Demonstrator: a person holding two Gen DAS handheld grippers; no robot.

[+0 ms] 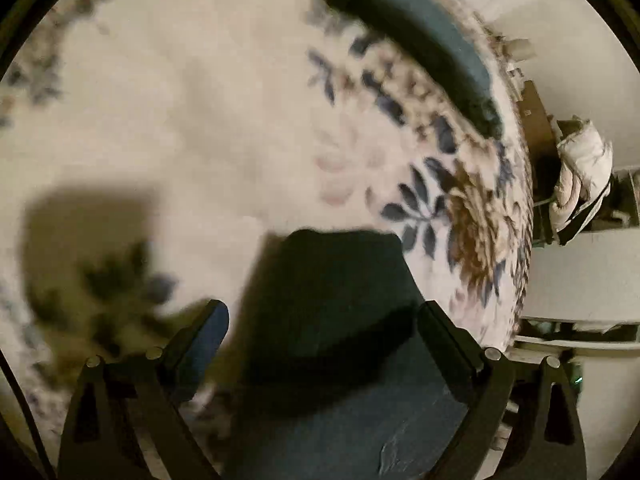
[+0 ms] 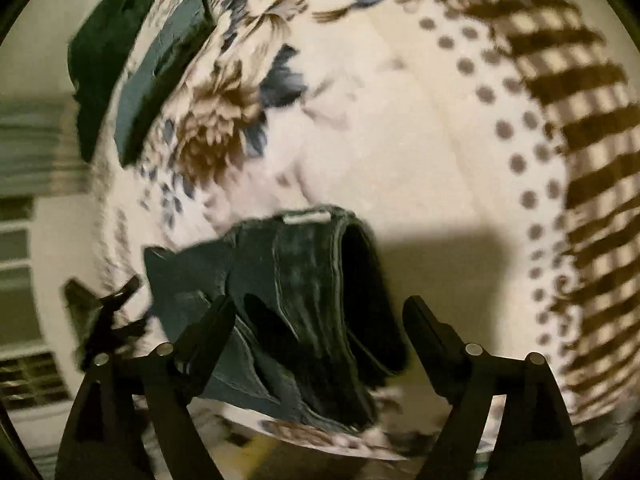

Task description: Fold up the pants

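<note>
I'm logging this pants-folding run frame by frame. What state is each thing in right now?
Left gripper: open, over the pants.
Right gripper: open, fingers either side of the waistband.
Pants: bunched, not yet folded flat.
Folded dark garments: lying at the blanket's far edge.
Floral blanket: spread out.

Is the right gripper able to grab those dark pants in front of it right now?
Probably yes. The right gripper stands open, and the pants lie bunched on the floral blanket right between its fingers, with nothing in the way.
</note>
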